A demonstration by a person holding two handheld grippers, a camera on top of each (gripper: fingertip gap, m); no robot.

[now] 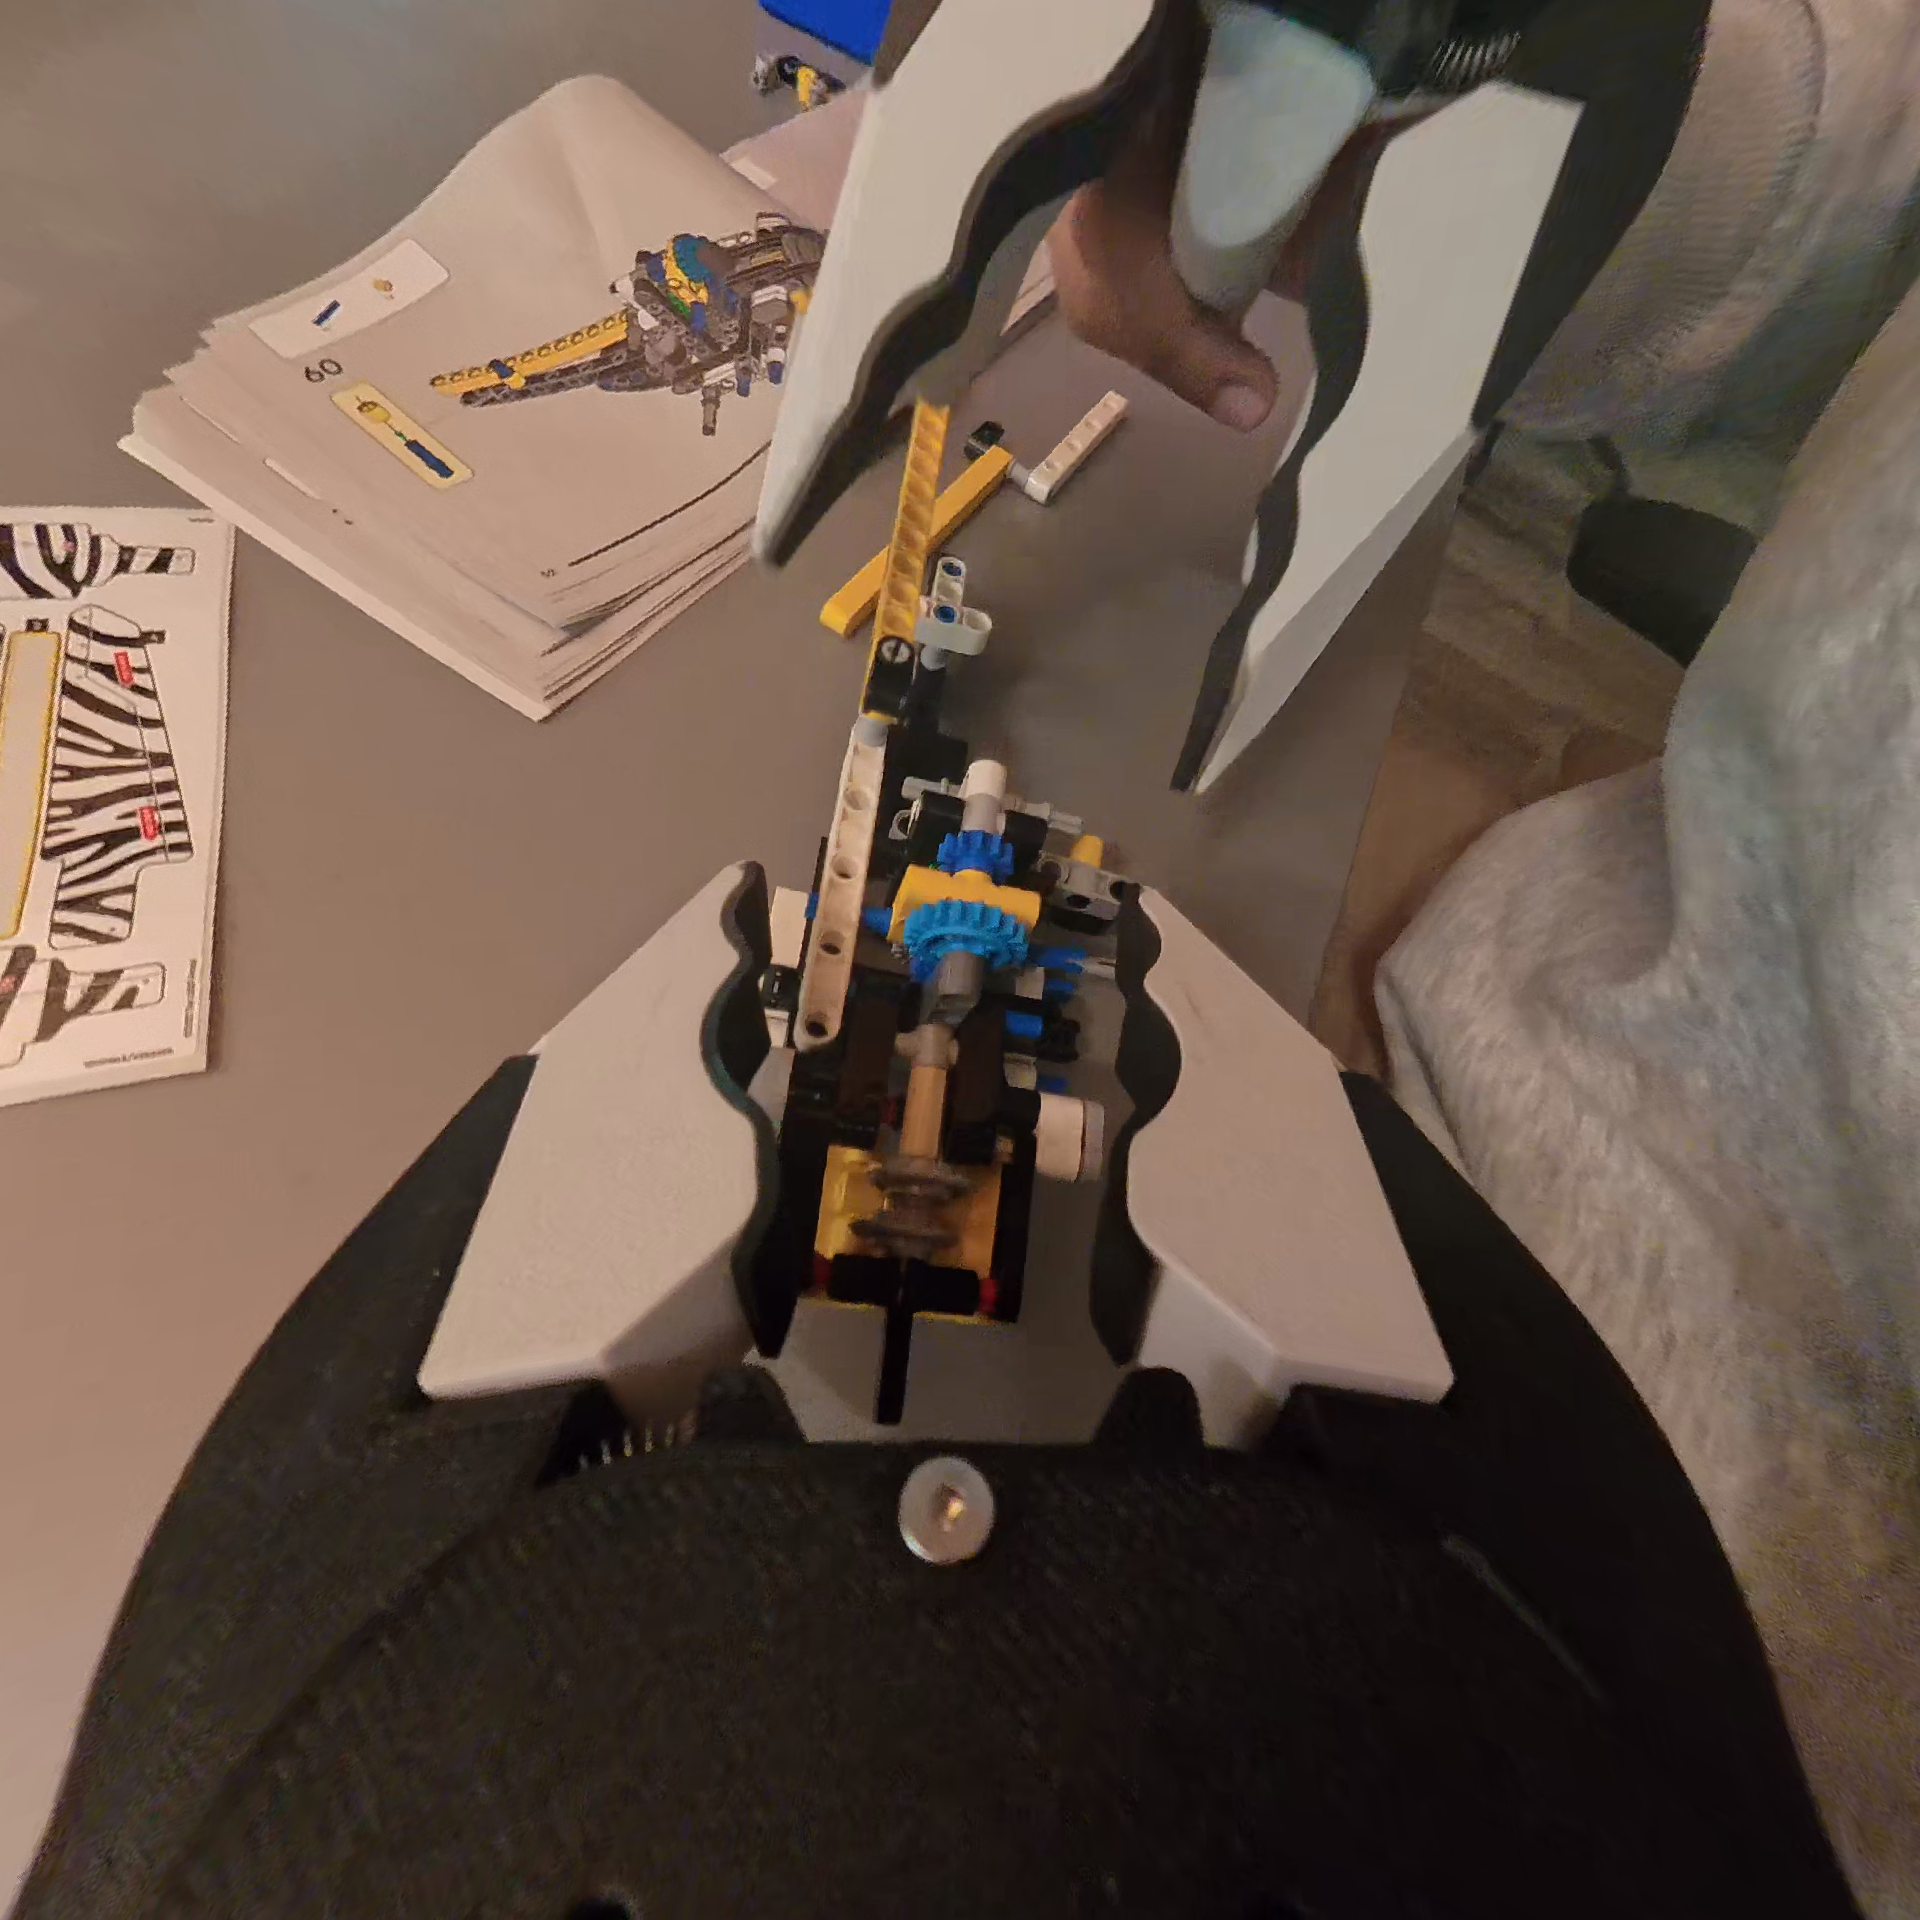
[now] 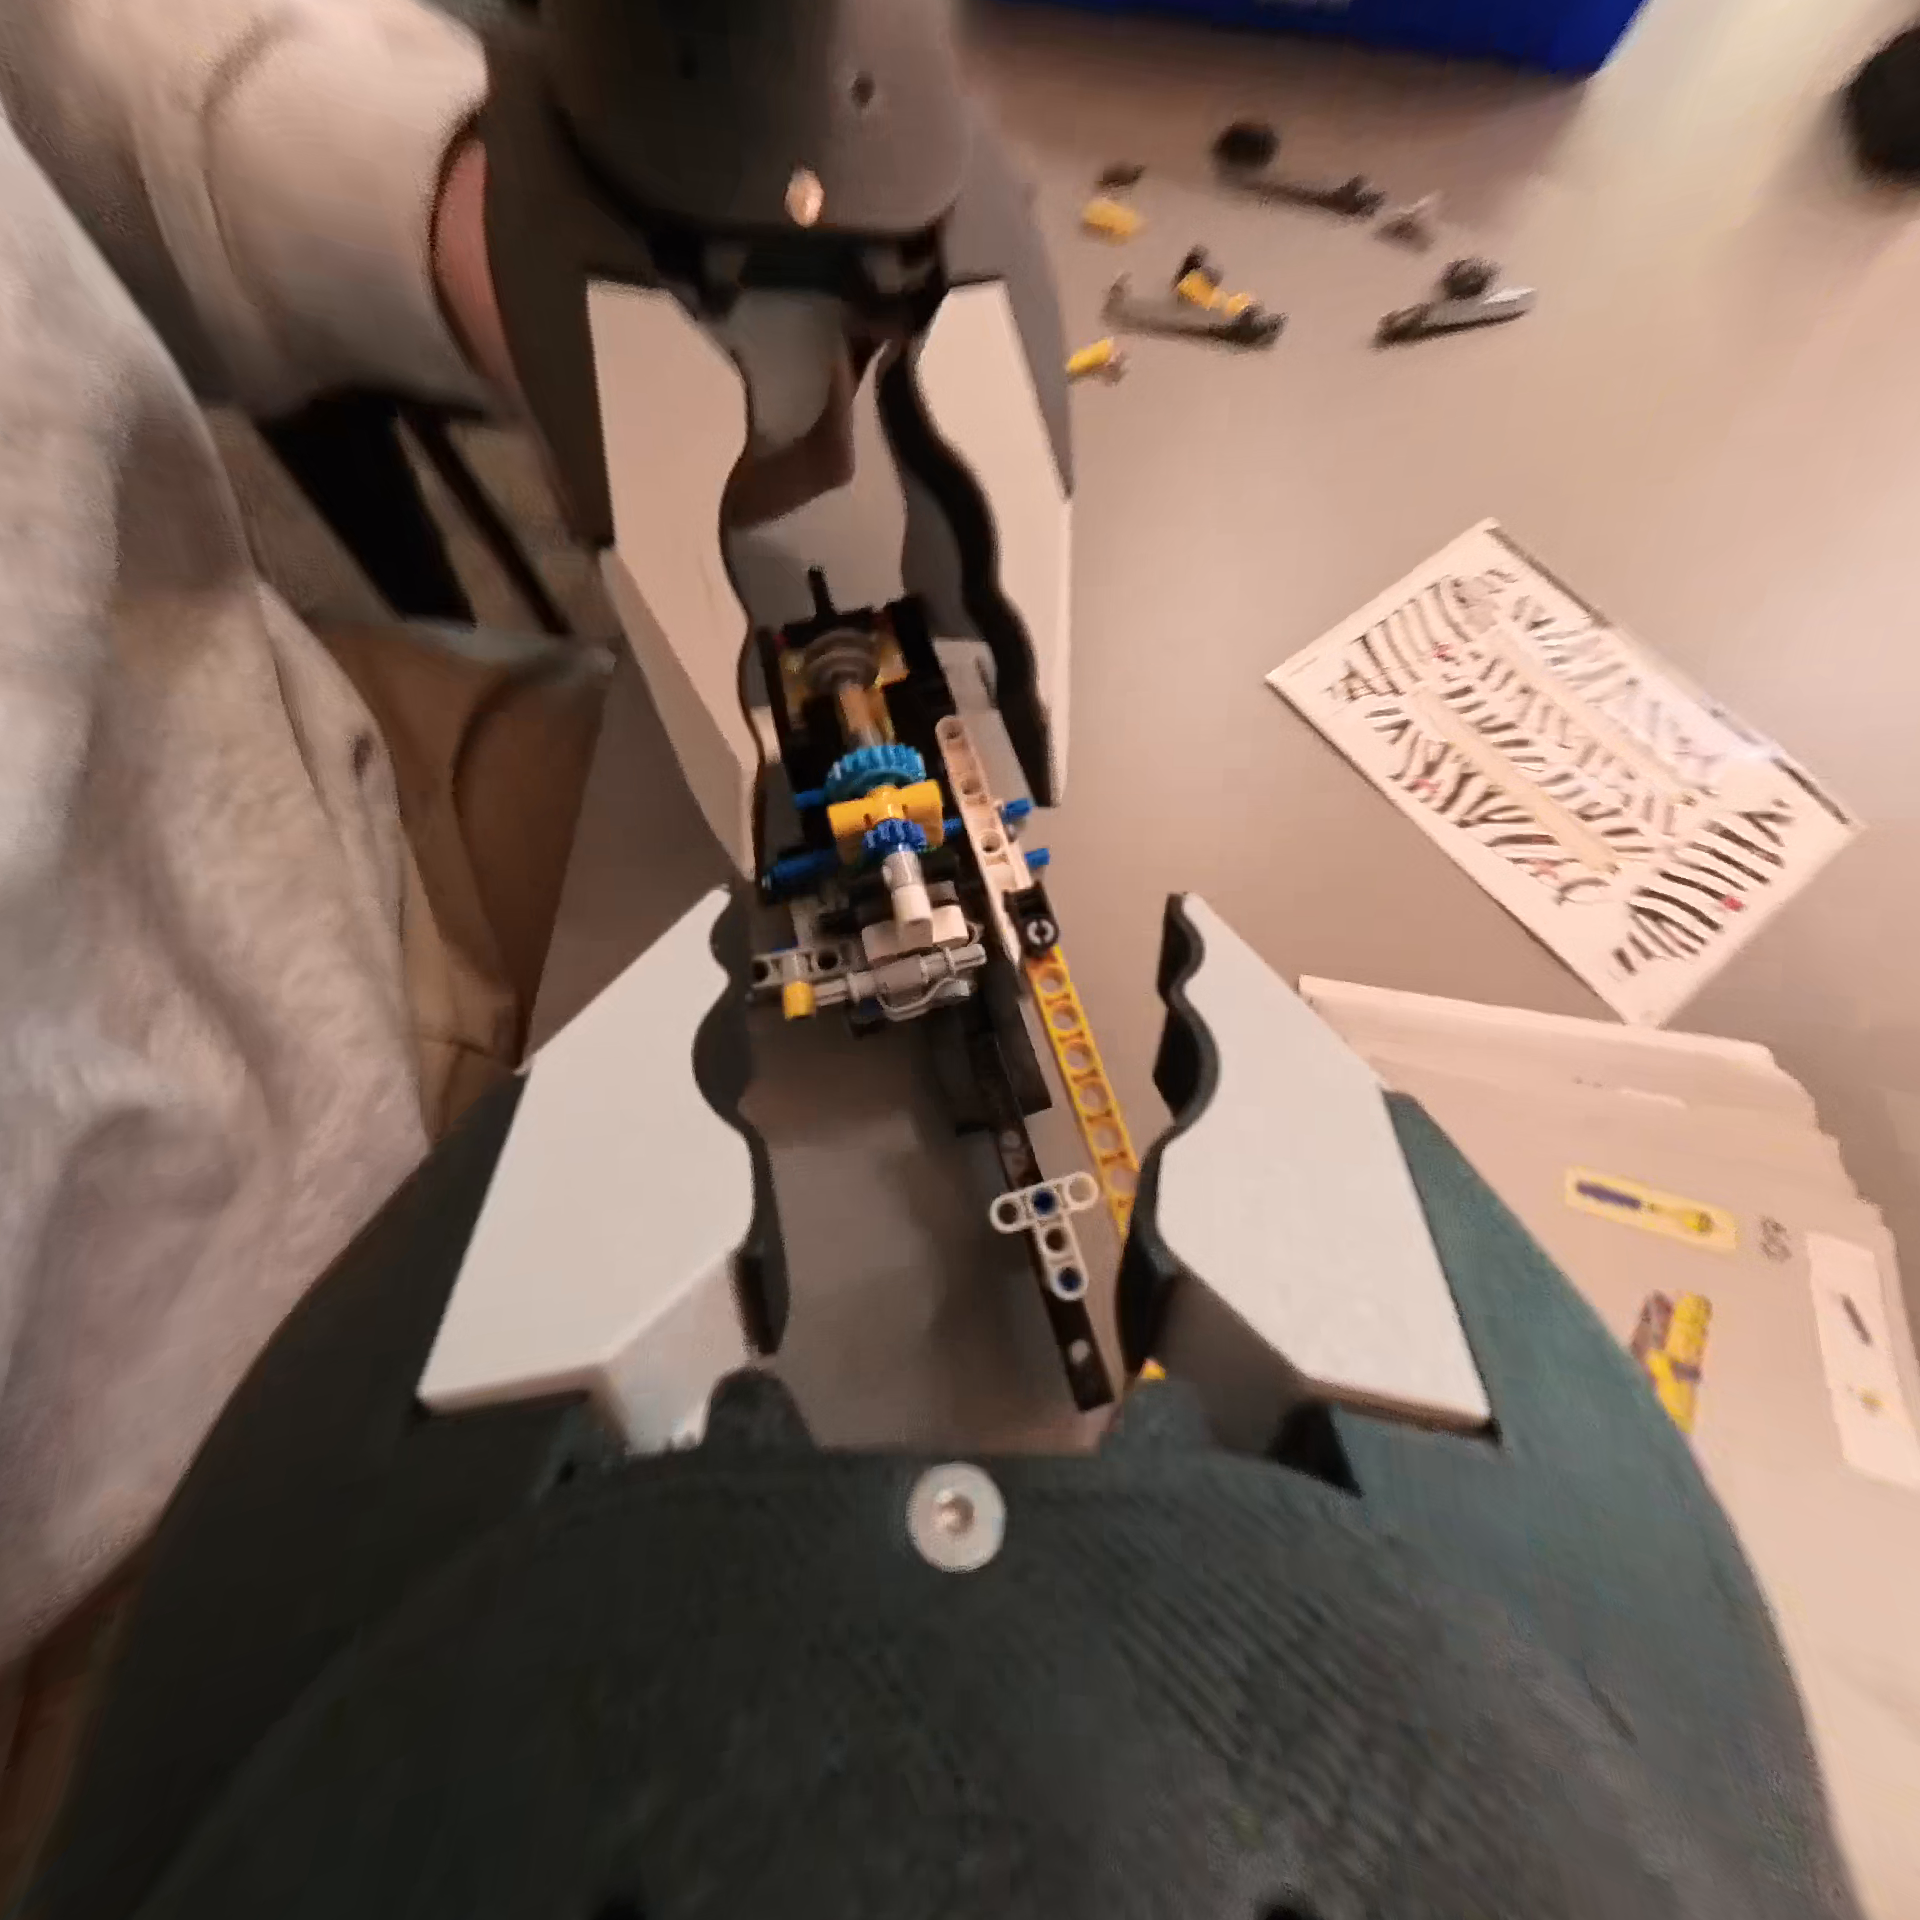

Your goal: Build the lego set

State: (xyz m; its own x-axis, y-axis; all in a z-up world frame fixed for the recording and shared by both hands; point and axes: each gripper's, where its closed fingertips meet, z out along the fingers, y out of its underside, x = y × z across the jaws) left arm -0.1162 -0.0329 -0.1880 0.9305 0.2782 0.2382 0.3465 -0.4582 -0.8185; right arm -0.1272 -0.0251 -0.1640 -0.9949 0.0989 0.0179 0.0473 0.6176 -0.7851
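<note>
A partly built Lego model [image 1: 914, 1060] with blue gears, a yellow block and black frame sits between my left gripper's [image 1: 940, 894] fingers, which are shut on its sides. A long yellow beam [image 1: 906, 561] and a white beam stick out forward from it. My right gripper [image 2: 948, 906] is open and straddles the model's far end [image 2: 904, 935], with the yellow beam [image 2: 1081, 1060] close to its right finger. It also shows in the left wrist view [image 1: 982, 660], opposite the left gripper. The left gripper shows in the right wrist view [image 2: 899, 831], holding the model.
An open instruction booklet [image 1: 468, 416] and a striped sticker sheet [image 1: 94, 790] lie left on the grey table. A loose yellow beam [image 1: 977, 483] and white beam [image 1: 1081, 442] lie beyond the model. More loose pieces [image 2: 1195, 301] lie near a blue bin [image 2: 1351, 21]. A person's grey clothing [image 1: 1662, 935] is at the right. The grippers are tip to tip, or close to it.
</note>
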